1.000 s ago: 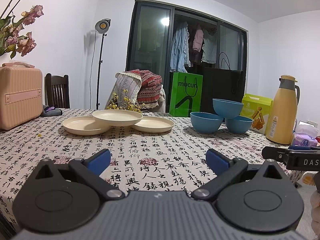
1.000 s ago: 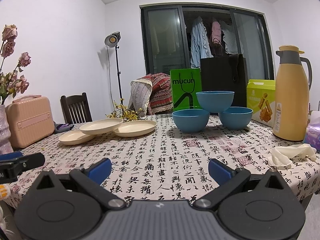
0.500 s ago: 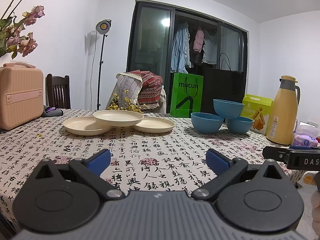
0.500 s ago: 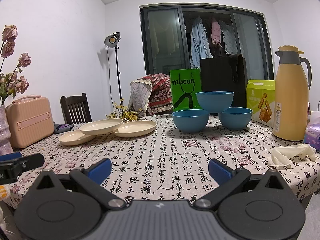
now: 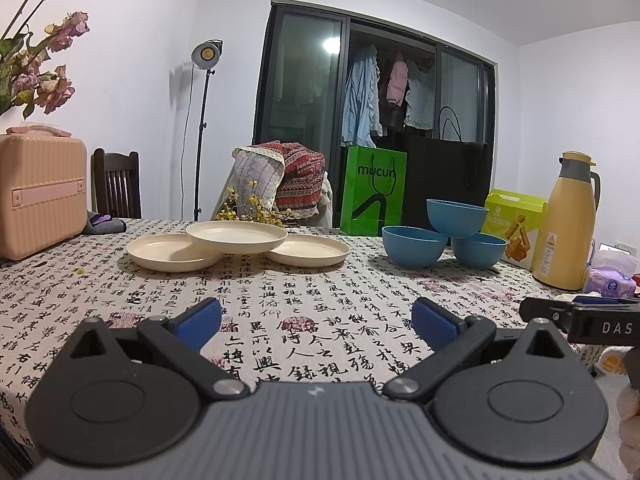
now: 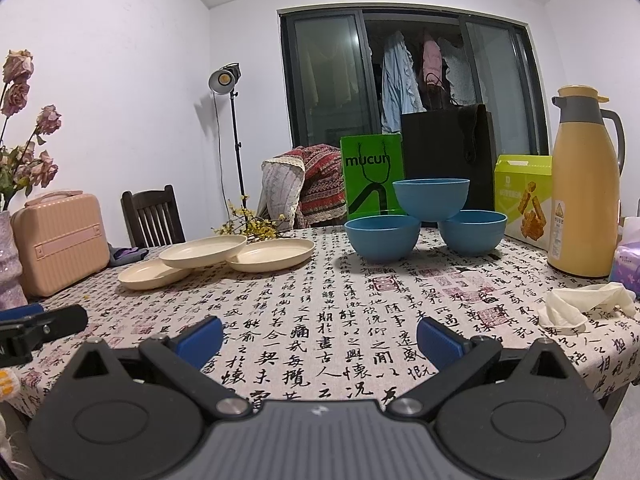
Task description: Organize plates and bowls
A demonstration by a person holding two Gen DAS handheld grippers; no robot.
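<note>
both tools, left tool (image 5: pixel 316 320) and right tool (image 6: pixel 320 334), spread empty near the table (image 6: pixel 360 312) edge; top plate (image 5: pixel 237 237) and top bowl (image 6: pixel 431 198) perch across neighbours, unstacked

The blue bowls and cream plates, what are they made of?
The blue bowls look like matte plastic or melamine: uniform colour, soft dull sheen, no glaze glints. The cream plates look like the same matte material, with thin raised rims. Ceramic cannot be ruled out.

Ahead of the jaws, calligraphy tablecloth (image 6: pixel 320 320) all the way back. Far right, a yellow thermos (image 6: pixel 584 188) beside a snack box (image 6: pixel 522 196). Crumpled white glove (image 6: pixel 580 304) just right. Far left, a pink case (image 5: pixel 40 196); green bag (image 5: pixel 372 190) dead ahead.
</note>
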